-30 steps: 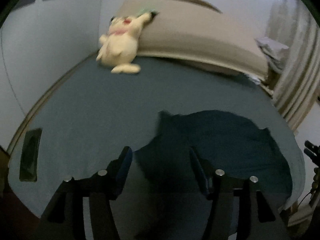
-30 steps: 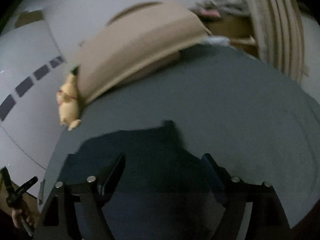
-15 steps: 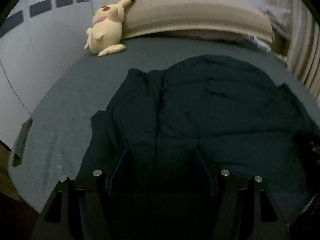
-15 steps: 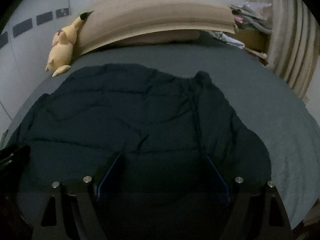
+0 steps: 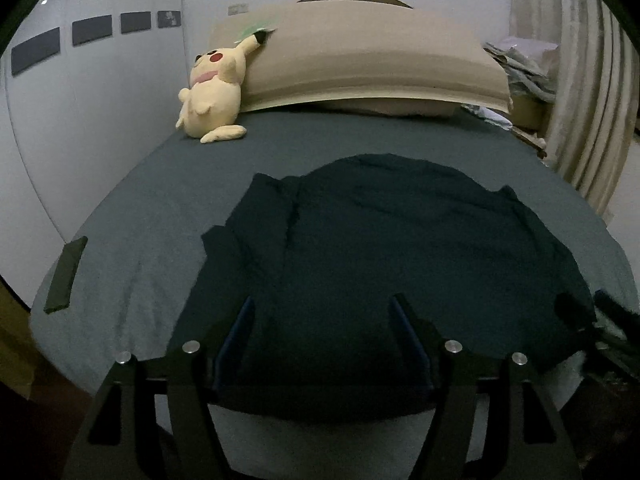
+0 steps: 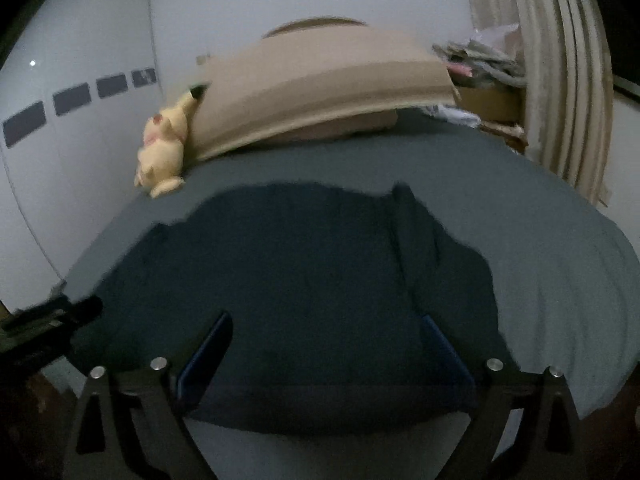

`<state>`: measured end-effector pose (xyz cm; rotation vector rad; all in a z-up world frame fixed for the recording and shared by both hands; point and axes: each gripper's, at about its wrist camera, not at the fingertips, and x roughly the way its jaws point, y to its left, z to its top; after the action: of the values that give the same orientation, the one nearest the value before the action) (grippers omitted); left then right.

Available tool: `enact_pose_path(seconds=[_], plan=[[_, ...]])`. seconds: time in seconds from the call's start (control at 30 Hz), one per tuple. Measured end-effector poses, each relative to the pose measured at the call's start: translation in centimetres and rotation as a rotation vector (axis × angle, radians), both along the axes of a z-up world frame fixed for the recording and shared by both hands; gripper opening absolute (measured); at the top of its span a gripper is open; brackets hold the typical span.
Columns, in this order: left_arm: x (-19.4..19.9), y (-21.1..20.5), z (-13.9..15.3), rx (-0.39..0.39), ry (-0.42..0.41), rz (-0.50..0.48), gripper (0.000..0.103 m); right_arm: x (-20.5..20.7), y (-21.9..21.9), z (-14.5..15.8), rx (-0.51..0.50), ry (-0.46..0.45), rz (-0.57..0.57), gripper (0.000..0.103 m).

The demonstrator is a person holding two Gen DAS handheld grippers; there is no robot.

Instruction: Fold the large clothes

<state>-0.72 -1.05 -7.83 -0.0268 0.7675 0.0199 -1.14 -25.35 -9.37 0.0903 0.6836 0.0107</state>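
Left tool [image 5: 322, 308] wide, right tool [image 6: 326, 326] wide, dark garment [image 5: 400, 248] near hem hidden beneath both

Dim room: grey-sheeted bed [image 5: 168, 200], tan headboard cushion [image 5: 360, 64], white walls [image 5: 100, 128], beige curtain [image 5: 584, 100].

Black angular frames on the left gripper [image 5: 322, 312] and right gripper [image 6: 326, 330], each with two flat dark-blue fingers [image 5: 238, 332]. Four round silver screw heads [image 5: 191, 347] along each near crossbar. Triangular cut-outs in the outer struts.
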Motion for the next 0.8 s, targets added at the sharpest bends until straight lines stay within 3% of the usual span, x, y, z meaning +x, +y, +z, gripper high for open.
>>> enact_pose_path(seconds=[0.1, 0.17, 0.23, 0.33, 0.43, 0.53, 0.6, 0.73, 0.8], plan=[[0.5, -0.5, -1.8, 0.015, 0.038, 0.006, 0.071, 1.7, -0.1, -2.0, -0.027, 0.049, -0.023, 0.097], [1.1, -0.7, -3.5, 0.034, 0.094, 0.011, 0.071, 3.1, -0.2, -4.3, -0.06, 0.142, -0.013, 0.097], [1.5, -0.6, -5.3, 0.038, 0.13, 0.007, 0.073, 3.1, -0.4, -4.7, -0.062, 0.133, -0.006, 0.097], [1.7, -0.6, -4.8, 0.05, 0.132, 0.014, 0.073, 3.5, -0.5, -3.6, -0.065, 0.143, 0.005, 0.097], [2.6, -0.7, -2.2, 0.038, 0.096, -0.003, 0.073, 4.5, -1.1, -0.5, -0.043, 0.107, 0.03, 0.098], [6.7, -1.2, 0.5, 0.002, 0.08, -0.029, 0.074, 8.4, -1.7, 2.6, 0.002, 0.101, 0.061, 0.098], [10.2, -1.9, 1.5, 0.023, 0.083, -0.016, 0.074, 11.7, -2.0, 3.8, 0.011, 0.115, 0.057, 0.098], [16.9, -3.4, 1.0, 0.001, 0.154, -0.035, 0.074, 19.5, -3.1, 3.1, 0.085, 0.178, 0.031, 0.098], [19.1, -4.1, 0.0, 0.027, 0.173, -0.017, 0.074, 21.9, -3.0, 2.0, 0.099, 0.204, 0.029, 0.098]])
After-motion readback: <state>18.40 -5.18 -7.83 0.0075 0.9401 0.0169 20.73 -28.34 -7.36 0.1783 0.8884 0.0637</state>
